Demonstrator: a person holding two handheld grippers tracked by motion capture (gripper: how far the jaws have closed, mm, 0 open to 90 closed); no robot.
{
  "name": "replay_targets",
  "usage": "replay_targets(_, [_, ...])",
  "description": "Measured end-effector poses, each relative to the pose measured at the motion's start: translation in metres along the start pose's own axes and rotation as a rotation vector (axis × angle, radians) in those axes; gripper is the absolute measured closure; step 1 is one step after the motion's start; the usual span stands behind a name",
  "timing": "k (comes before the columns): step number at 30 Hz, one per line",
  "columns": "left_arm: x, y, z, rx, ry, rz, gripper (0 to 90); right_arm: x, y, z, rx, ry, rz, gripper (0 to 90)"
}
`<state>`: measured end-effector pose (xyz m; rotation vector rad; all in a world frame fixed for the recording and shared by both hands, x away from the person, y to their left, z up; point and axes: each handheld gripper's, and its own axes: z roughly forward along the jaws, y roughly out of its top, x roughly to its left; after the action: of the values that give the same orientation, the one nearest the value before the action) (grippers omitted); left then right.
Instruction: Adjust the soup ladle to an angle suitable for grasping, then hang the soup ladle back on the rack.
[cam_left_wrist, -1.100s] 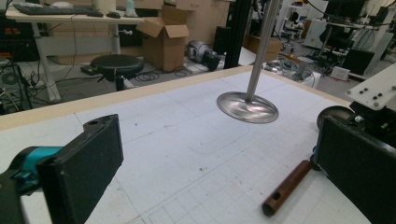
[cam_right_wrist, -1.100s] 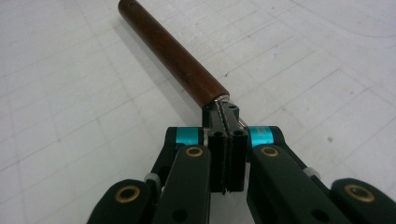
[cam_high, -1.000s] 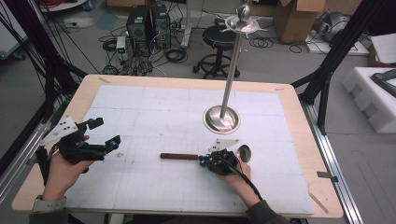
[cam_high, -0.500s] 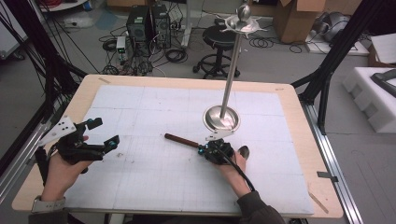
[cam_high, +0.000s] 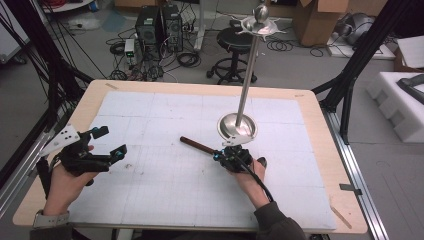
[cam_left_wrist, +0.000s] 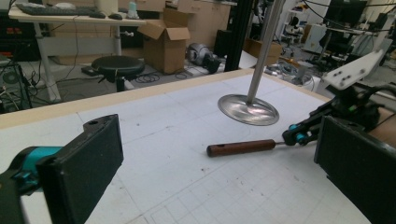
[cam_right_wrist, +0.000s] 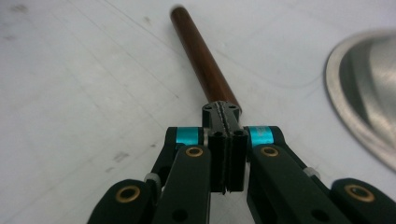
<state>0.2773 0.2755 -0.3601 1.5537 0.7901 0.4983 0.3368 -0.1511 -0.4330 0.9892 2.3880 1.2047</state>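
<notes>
A wide table with a pale wooden rim (cam_high: 320, 107) carries a white gridded mat (cam_high: 165, 130), smudged with small dark marks. Near its far right part stands a tall steel stand (cam_high: 239, 126) with a round dish base and a thin pole rising to a flared top. The right gripper (cam_high: 226, 156), held just in front of that base, has its jaws pressed tight together on the near end of a brown wooden handle (cam_high: 197, 145), which points away to the left over the mat. The left gripper (cam_high: 107, 146) hovers at the mat's left edge, jaws wide apart and holding nothing. Behind the table are a black stool (cam_high: 235, 42), computer towers (cam_high: 159, 22), tangled cables and cardboard boxes (cam_high: 315, 20) on a grey floor.
</notes>
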Motion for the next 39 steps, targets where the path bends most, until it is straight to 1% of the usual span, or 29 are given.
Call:
replay_targets(1, [0.000,0.000,0.000,-0.004,0.001,-0.001,1.8,-0.004,0.007,-0.011,-0.021,0.037,0.010,90.0])
replay_targets(2, [0.000,0.000,0.000,-0.004,0.001,-0.001,1.8,-0.004,0.007,-0.011,-0.021,0.037,0.010,90.0])
replay_targets(3, [0.000,0.000,-0.001,-0.007,-0.001,-0.003,1.8,-0.010,0.014,-0.023,-0.060,0.065,-0.003,89.7])
replay_targets(4, [0.000,0.000,-0.001,-0.006,0.000,-0.003,1.8,-0.010,0.014,-0.023,-0.060,0.065,-0.003,89.7])
replay_targets(5, [0.001,0.000,-0.001,-0.004,0.002,-0.002,1.8,-0.014,0.016,-0.026,-0.064,0.093,0.001,89.2])
replay_targets(6, [0.001,0.000,0.000,-0.004,0.002,-0.007,1.8,-0.023,0.023,-0.034,-0.062,0.149,-0.025,80.8])
replay_targets(7, [0.001,0.000,0.000,-0.004,0.002,-0.007,1.8,-0.023,0.023,-0.034,-0.062,0.149,-0.025,80.8])
replay_targets(8, [0.001,-0.001,0.000,-0.003,0.002,-0.007,1.8,-0.026,0.025,-0.035,-0.059,0.176,-0.047,75.5])
replay_targets(9, [0.002,-0.001,0.000,-0.002,0.004,-0.008,1.8,-0.033,0.031,-0.039,-0.020,0.196,-0.099,62.3])
replay_targets(10, [0.002,-0.001,0.000,-0.002,0.004,-0.008,1.8,-0.033,0.031,-0.039,-0.020,0.196,-0.099,62.3])
replay_targets(12, [0.003,-0.001,0.000,-0.002,0.003,-0.006,1.8,-0.035,0.035,-0.044,-0.017,0.158,-0.143,55.1])
replay_targets(13, [0.003,-0.001,0.000,-0.004,0.003,-0.009,1.8,-0.039,0.039,-0.050,-0.020,0.126,-0.173,46.6])
replay_targets(14, [0.003,-0.001,0.000,-0.006,0.004,-0.009,1.8,-0.039,0.039,-0.050,-0.020,0.126,-0.173,46.6])
replay_targets(15, [0.004,0.000,0.000,-0.005,0.003,-0.011,1.8,-0.044,0.044,-0.054,0.001,0.136,-0.217,39.9])
replay_targets(17, [0.005,0.000,0.001,-0.007,0.002,-0.012,1.8,-0.045,0.045,-0.055,0.010,0.148,-0.218,38.7])
replay_targets(19, [0.006,-0.001,0.003,-0.003,-0.003,-0.016,1.8,-0.050,0.051,-0.057,0.071,0.206,-0.253,15.2])
replay_targets(20, [0.006,-0.001,0.003,-0.003,-0.003,-0.016,1.8,-0.050,0.051,-0.057,0.071,0.206,-0.253,15.2])
replay_targets(21, [0.007,-0.001,0.004,-0.006,-0.003,-0.020,1.8,-0.050,0.055,-0.058,0.119,0.189,-0.286,6.4])
replay_targets(22, [0.007,-0.001,0.004,-0.006,-0.003,-0.020,1.8,-0.050,0.055,-0.058,0.119,0.189,-0.286,6.4])
replay_targets(23, [0.007,-0.001,0.005,-0.008,-0.005,-0.021,1.8,-0.051,0.058,-0.055,0.180,0.198,-0.276,0.0])
replay_targets(25, [0.008,-0.001,0.005,-0.005,-0.007,-0.020,1.8,-0.051,0.058,-0.054,0.192,0.199,-0.282,0.0])
replay_targets(26, [0.007,0.000,0.005,-0.004,-0.007,-0.018,1.8,-0.050,0.059,-0.049,0.222,0.180,-0.315,0.0])
replay_targets(27, [0.007,0.000,0.005,-0.005,-0.007,-0.018,1.8,-0.050,0.059,-0.049,0.222,0.180,-0.315,0.0])
replay_targets(28, [0.007,0.000,0.005,-0.009,-0.007,-0.020,1.8,-0.050,0.059,-0.044,0.271,0.192,-0.319,0.0])
replay_targets(29, [0.007,0.000,0.005,-0.009,-0.007,-0.018,1.8,-0.050,0.058,-0.041,0.286,0.176,-0.341,0.0])
replay_targets(30, [0.007,0.000,0.004,-0.009,-0.005,-0.019,1.8,-0.050,0.058,-0.038,0.303,0.175,-0.341,0.0])
replay_targets(32, [0.006,0.001,0.004,-0.013,-0.006,-0.019,1.8,-0.050,0.056,-0.032,0.357,0.197,-0.329,0.0])
replay_targets(35, [0.006,0.001,0.004,-0.005,-0.005,-0.013,1.8,-0.047,0.054,-0.024,0.419,0.189,-0.370,2.6])
replay_targets(39, [0.005,-0.001,0.005,-0.002,-0.005,-0.017,1.8,-0.044,0.052,-0.015,0.462,0.181,-0.391,5.2])
